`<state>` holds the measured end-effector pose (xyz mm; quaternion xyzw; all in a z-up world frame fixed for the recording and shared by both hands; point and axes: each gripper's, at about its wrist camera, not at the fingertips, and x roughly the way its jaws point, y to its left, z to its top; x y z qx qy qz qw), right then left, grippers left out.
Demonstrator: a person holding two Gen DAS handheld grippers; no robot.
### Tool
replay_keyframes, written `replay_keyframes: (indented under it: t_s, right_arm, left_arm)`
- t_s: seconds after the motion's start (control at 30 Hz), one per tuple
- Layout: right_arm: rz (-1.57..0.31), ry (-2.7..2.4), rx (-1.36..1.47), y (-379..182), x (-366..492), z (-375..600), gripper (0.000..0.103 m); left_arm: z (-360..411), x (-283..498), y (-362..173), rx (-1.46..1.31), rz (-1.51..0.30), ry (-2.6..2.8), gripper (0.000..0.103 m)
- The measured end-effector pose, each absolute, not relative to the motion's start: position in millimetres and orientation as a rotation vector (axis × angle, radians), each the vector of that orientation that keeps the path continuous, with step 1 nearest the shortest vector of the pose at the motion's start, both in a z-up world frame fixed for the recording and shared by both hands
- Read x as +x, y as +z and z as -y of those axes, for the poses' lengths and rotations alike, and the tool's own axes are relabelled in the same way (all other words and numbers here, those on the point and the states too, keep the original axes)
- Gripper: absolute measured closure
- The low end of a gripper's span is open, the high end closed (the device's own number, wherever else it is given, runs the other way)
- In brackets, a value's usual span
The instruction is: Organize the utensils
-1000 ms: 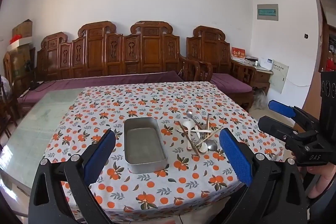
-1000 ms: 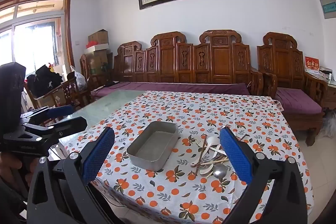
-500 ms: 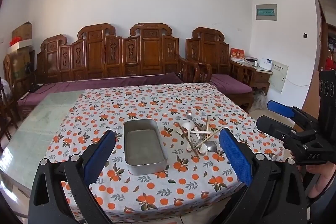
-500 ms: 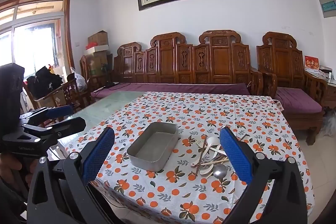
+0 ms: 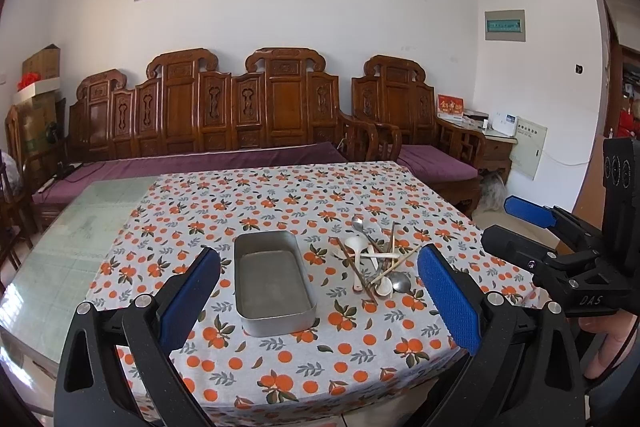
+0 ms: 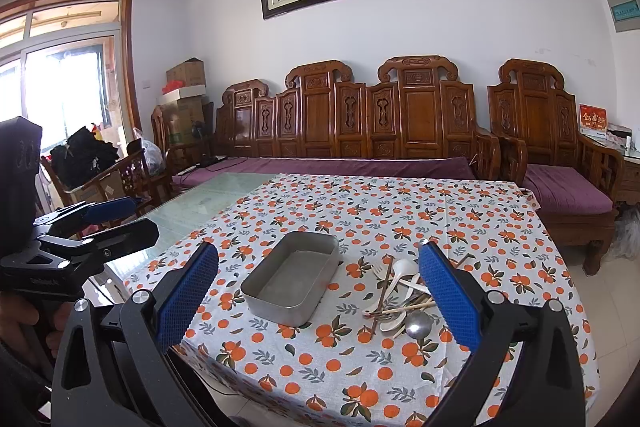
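An empty rectangular metal tray (image 5: pixel 244 291) (image 6: pixel 276 311) sits on the orange-print tablecloth. To its right lies a pile of utensils (image 5: pixel 374 265) (image 6: pixel 400 301): white spoons, metal spoons, a fork and chopsticks. My left gripper (image 5: pixel 318 291) is open and empty, held in front of the table's near edge. My right gripper (image 6: pixel 318 291) is open and empty too, also short of the table. Each gripper shows from the side in the other view, the right one (image 5: pixel 532 227) and the left one (image 6: pixel 104 223).
The table (image 5: pixel 80 227) has a bare glass part at the left. A carved wooden sofa (image 5: pixel 240 115) with purple cushions stands behind it, an armchair (image 5: pixel 420 131) to the right. Boxes and bags (image 6: pixel 88 155) are by the window at the left.
Both views have risen slightly; the table and tray sit a little lower in frame. Both grippers stay open and empty.
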<state>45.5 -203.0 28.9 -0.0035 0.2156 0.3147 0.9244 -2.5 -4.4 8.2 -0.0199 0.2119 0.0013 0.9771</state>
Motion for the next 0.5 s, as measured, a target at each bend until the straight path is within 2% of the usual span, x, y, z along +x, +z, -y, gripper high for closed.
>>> replay_keyframes:
  t_s: [0.5]
  right_arm:
    - [-0.442,0.645,-0.005,27.9,42.0,207.7,0.003]
  left_arm:
    - [9.4,-5.3,10.8,-0.027,-0.412,0.004,0.008]
